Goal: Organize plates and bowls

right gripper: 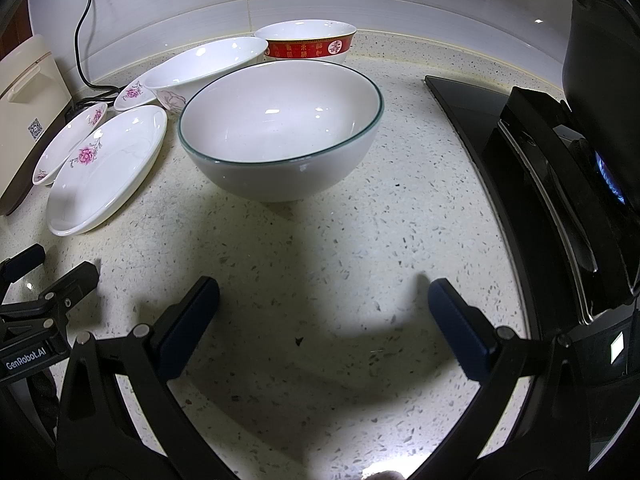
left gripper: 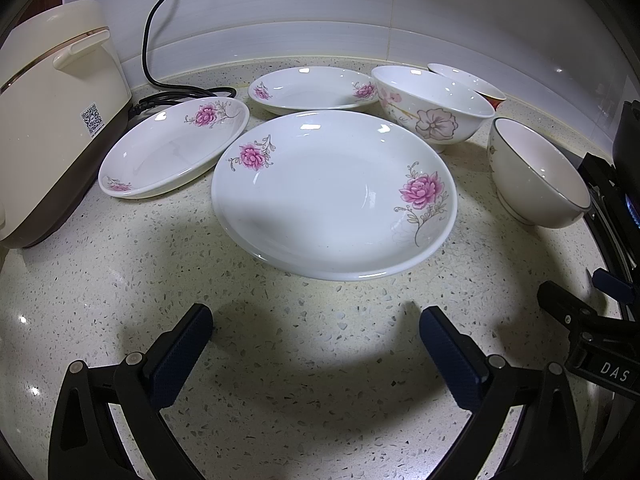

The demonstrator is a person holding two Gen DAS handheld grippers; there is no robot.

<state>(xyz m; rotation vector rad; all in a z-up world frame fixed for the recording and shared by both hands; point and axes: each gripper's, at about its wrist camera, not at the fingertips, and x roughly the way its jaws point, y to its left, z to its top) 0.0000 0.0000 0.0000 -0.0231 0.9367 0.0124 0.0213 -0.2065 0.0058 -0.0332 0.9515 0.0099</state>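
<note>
Three white plates with pink flowers lie on the speckled counter: a large plate (left gripper: 332,196) straight ahead of my left gripper (left gripper: 316,320), a smaller plate (left gripper: 172,148) to its left and another plate (left gripper: 312,90) behind. A floral bowl (left gripper: 432,104), a red-banded bowl (left gripper: 468,82) and a green-rimmed bowl (left gripper: 536,172) stand to the right. My right gripper (right gripper: 324,292) is open, facing the green-rimmed bowl (right gripper: 280,128) a short way ahead. The left gripper is open too, with nothing between its fingers. Behind stand the floral bowl (right gripper: 208,68) and red-banded bowl (right gripper: 308,40); the large plate (right gripper: 108,168) lies at the left.
A cream rice cooker (left gripper: 52,120) with a black cord (left gripper: 160,40) stands at the left against the tiled wall. At the right a black stove (right gripper: 560,184) holds a dark pot (right gripper: 600,48) over a lit blue flame (right gripper: 608,180). The other gripper (right gripper: 36,312) shows at the left edge.
</note>
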